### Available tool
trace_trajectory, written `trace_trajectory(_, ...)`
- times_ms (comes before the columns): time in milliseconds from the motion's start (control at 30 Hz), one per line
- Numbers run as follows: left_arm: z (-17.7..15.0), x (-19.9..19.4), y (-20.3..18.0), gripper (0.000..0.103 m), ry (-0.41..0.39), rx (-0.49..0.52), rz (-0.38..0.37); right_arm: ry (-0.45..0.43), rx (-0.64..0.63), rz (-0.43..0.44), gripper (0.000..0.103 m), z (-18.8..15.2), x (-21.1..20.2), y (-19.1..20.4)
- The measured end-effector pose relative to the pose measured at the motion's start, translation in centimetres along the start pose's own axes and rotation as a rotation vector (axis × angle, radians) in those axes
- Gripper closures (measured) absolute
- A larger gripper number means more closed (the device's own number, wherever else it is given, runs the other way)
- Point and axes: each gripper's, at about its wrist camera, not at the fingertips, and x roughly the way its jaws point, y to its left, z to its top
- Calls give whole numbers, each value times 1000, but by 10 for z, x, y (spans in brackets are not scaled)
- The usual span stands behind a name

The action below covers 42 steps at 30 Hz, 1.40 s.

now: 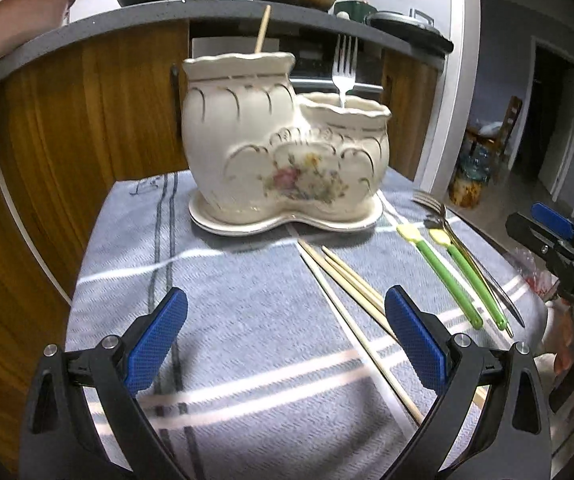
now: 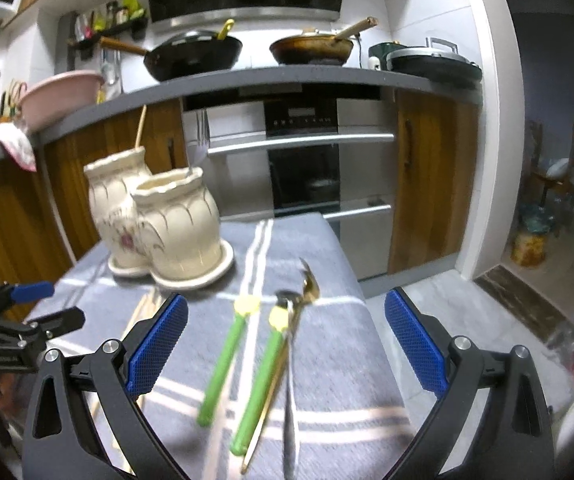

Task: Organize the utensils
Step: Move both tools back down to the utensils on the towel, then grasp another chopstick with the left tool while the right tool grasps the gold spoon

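A striped cloth covers the table, carrying a ceramic utensil holder with a fork and a chopstick standing inside. Loose chopsticks and green-handled utensils lie just beside it. The left hand-held gripper and the right hand-held gripper both hover spread apart, holding nothing.

Home kitchen: black wok and brown frying pan on the grey counter beyond the fingers, built-in oven below, wooden cabinets alongside.
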Motion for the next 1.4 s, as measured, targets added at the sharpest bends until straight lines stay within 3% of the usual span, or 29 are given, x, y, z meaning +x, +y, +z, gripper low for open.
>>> trace_trajectory(233,-7,4,-12,6,36,26,2,79,-39,-98,5,-5,13,-2)
trace_trajectory(400,-13,6,-22,7,60,64,-20,146,1,-86,5,-9,23,-12)
trace_trajectory(500,-16,8,-28,18,73,96,-37,169,-22,-69,9,-11,28,-7)
trace_trajectory(667,-19,12,-28,30,101,94,-61,228,-59,-48,41,-12,43,3)
trace_trajectory(833,-22,18,-28,43,141,92,-98,247,-85,-58,66,-7,57,7)
trace_trajectory(933,-22,17,-28,44,143,88,-127,274,-42,-14,73,-6,65,4)
trace_trajectory(1033,-22,18,-29,57,138,112,-102,272,-35,-3,77,1,72,6)
trace_trajectory(1100,-21,18,-27,69,141,105,-117,269,-29,5,79,7,77,7)
trace_trajectory(1300,-19,17,-26,91,153,134,-143,296,-22,-13,85,10,88,6)
trace_trajectory(1400,-16,16,-20,94,156,146,-119,319,-15,-10,86,9,91,4)
